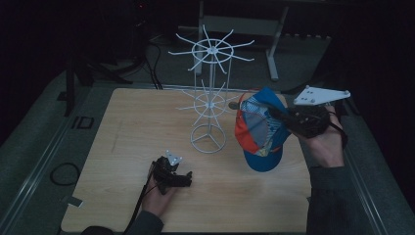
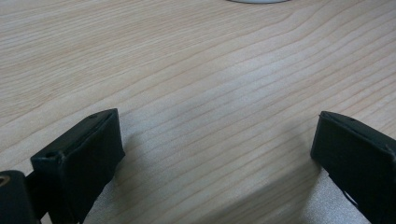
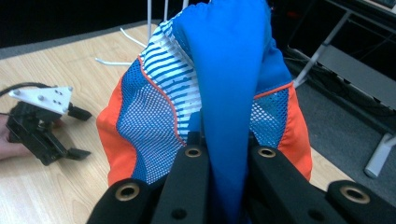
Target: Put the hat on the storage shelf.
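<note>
A blue, orange and white mesh cap hangs in the air over the table's right side, brim down. My right gripper is shut on the cap's blue fabric, which is pinched between the two black jaws. A white wire hanger stand with spoked arms rises at the table's middle, just left of the cap. My left gripper rests low on the wooden table near the front, open; its fingers stand wide apart over bare wood. That left gripper lies beyond the cap in the right gripper view.
The stand's round base sits on the table between the two grippers. A grey metal table frame stands on the floor behind. Cables lie on the floor at the left.
</note>
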Available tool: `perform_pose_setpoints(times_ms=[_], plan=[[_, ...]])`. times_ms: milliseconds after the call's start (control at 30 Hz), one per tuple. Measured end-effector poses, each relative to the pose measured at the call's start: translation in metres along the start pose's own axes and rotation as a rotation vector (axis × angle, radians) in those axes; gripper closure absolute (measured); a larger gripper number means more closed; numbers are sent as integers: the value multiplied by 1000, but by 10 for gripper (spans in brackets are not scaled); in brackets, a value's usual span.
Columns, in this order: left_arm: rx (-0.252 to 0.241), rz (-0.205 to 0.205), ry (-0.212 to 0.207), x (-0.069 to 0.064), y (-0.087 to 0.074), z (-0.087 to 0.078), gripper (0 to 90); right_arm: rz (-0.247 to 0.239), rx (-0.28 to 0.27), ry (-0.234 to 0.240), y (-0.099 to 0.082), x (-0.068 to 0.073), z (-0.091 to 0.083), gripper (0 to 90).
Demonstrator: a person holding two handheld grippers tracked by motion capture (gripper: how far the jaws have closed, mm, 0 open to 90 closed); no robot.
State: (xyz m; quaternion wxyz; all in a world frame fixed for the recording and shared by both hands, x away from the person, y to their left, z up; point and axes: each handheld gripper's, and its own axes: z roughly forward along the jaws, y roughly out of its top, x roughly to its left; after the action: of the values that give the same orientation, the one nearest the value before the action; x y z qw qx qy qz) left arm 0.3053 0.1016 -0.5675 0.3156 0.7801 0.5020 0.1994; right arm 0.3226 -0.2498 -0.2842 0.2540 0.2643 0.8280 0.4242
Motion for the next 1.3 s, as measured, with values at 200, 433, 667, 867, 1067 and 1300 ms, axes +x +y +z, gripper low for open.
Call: perform_pose_setpoints(times_ms=[200, 433, 667, 867, 1067, 1300], plan=[[1, 0, 0, 0, 0, 0, 26, -1, -16, -3, 3, 0, -4, 892], [4, 3, 0, 0, 0, 0, 26, -4, -33, -2, 8, 0, -7, 891], [2, 3, 0, 0, 0, 0, 26, 11, -65, 3, 10, -3, -10, 891], [2, 3, 0, 0, 0, 0, 26, 20, -87, 9, 11, -6, -11, 891], [2, 3, 0, 0, 0, 0, 26, 12, -88, 0, 14, -6, -14, 891], [2, 3, 0, 0, 0, 0, 26, 7, -86, -6, 18, -7, -16, 892]])
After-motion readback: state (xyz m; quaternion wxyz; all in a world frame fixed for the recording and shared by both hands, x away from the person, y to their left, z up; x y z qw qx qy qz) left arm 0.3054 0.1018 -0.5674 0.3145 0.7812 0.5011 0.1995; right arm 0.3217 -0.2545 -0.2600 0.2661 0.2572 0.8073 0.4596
